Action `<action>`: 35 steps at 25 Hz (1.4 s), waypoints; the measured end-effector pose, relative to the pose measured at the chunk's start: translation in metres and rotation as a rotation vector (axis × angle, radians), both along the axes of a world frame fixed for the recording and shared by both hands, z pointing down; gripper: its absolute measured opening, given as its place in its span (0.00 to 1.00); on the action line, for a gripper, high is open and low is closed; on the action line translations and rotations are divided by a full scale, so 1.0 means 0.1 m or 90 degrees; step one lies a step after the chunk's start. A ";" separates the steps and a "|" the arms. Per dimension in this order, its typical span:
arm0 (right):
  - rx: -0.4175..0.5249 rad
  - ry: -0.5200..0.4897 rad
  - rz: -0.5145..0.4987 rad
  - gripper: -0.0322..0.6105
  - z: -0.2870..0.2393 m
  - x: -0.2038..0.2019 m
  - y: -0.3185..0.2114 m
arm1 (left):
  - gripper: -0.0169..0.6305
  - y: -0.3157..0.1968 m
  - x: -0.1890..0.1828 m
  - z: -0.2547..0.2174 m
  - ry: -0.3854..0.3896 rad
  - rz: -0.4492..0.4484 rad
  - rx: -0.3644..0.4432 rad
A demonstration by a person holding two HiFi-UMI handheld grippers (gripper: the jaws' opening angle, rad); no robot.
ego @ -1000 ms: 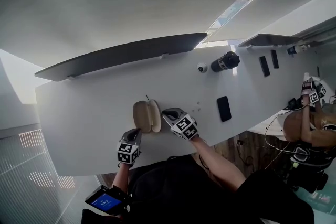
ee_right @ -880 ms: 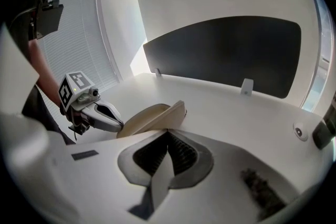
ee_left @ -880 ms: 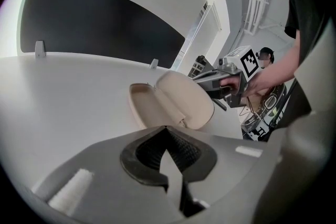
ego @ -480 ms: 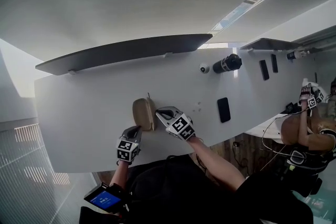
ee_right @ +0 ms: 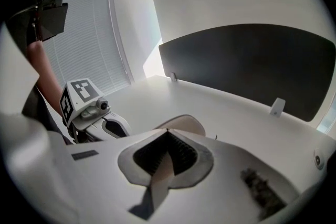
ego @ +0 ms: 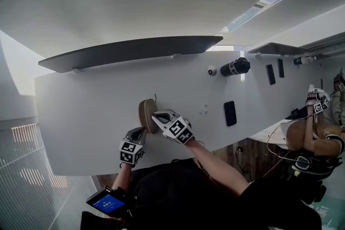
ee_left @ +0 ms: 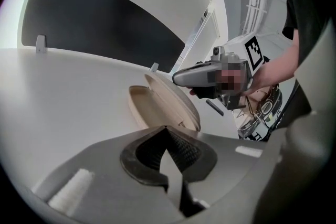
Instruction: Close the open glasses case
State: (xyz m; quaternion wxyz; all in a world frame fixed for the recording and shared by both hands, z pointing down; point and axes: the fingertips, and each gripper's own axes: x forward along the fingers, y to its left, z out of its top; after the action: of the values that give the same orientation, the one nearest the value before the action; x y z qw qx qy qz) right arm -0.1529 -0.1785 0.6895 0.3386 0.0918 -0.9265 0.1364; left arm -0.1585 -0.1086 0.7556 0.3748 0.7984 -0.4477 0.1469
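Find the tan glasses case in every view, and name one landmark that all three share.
Head view: glasses case left of centre, on the white table.
Left gripper view: glasses case at centre, lid half raised.
Right gripper view: glasses case low centre, only the lid's curved top showing.
Shared landmark: the dark panel standing along the table's far edge.

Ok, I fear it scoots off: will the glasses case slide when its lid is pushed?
Likely: the glasses case lies loose on the smooth white table. It looks like a rigid shell, so its half-raised lid should swing, not flex. Hollow, so probably light.
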 end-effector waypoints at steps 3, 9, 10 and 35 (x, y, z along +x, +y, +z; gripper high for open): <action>0.000 0.012 -0.021 0.06 0.08 -0.07 0.07 | 0.04 -0.02 -0.14 -0.05 -0.018 -0.018 0.018; -0.012 0.011 -0.042 0.06 0.17 -0.24 0.14 | 0.04 -0.11 -0.19 -0.28 -0.027 0.000 0.068; -0.013 0.012 -0.045 0.06 0.19 -0.27 0.15 | 0.04 -0.13 -0.17 -0.30 -0.027 0.006 0.071; 0.018 0.022 -0.010 0.06 0.32 0.15 0.21 | 0.04 -0.24 0.01 -0.08 -0.029 -0.005 0.034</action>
State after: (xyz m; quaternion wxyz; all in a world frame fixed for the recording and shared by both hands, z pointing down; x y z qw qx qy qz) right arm -0.1374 -0.1580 0.7218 0.3542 0.0915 -0.9230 0.1191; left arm -0.1575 -0.1329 0.7473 0.3438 0.8028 -0.4630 0.1513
